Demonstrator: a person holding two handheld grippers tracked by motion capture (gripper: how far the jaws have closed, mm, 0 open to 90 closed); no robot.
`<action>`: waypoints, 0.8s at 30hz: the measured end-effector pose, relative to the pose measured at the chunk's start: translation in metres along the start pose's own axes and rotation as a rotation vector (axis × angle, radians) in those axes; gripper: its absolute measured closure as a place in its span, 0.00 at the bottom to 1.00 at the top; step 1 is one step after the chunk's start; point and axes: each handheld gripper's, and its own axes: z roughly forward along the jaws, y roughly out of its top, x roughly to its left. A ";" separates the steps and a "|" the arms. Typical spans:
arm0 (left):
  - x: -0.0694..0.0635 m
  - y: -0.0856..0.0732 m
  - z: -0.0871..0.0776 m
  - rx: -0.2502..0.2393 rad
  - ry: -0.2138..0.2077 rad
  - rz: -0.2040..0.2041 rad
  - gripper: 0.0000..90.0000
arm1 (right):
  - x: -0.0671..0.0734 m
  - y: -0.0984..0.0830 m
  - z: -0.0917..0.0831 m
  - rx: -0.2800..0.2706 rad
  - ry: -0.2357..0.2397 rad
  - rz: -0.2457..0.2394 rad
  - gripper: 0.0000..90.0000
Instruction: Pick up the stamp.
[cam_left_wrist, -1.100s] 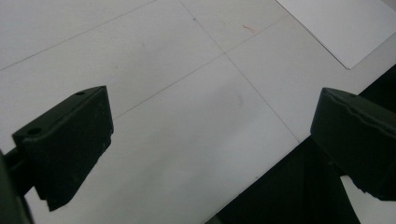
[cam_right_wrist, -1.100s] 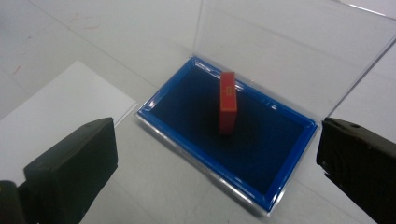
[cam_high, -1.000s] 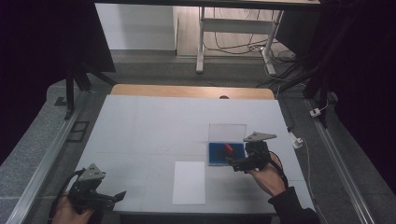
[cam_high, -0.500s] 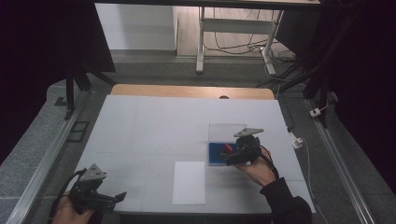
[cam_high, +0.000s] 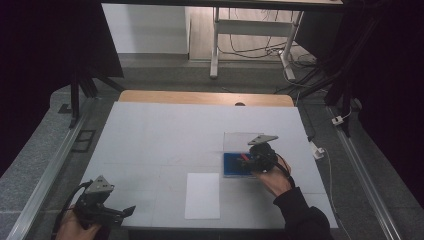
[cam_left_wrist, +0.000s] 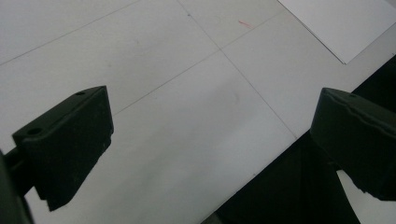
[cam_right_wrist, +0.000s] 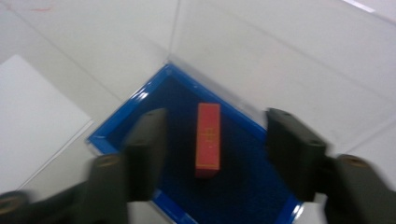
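Right gripper view: red block (cam_right_wrist: 208, 139) inside blue tray (cam_right_wrist: 140, 105)

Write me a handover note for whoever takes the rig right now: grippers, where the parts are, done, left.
Right gripper: above the blue tray, jaws either side of the red block. They have just been closing, but gaps show on both sides, so no grip yet.
Left gripper: open, nothing between the jaws, idle at the near left of the table.
Things: red block lies flat inside the blue tray, which has a clear lid folded open behind it. A white sheet lies to the tray's left, nearer the table's front edge.
Done: right gripper lined up over the block.
Left: probably finish closing on the block and lift it out.
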 end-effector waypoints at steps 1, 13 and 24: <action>0.000 0.000 0.000 0.000 -0.003 0.001 0.00 | -0.001 0.000 0.000 0.007 0.010 0.004 0.55; 0.000 0.000 0.000 0.004 -0.008 0.007 0.00 | -0.002 0.001 0.002 0.028 0.033 0.010 0.88; 0.001 0.000 0.000 -0.001 -0.018 0.001 0.00 | -0.004 0.002 -0.006 -0.008 0.041 -0.008 0.89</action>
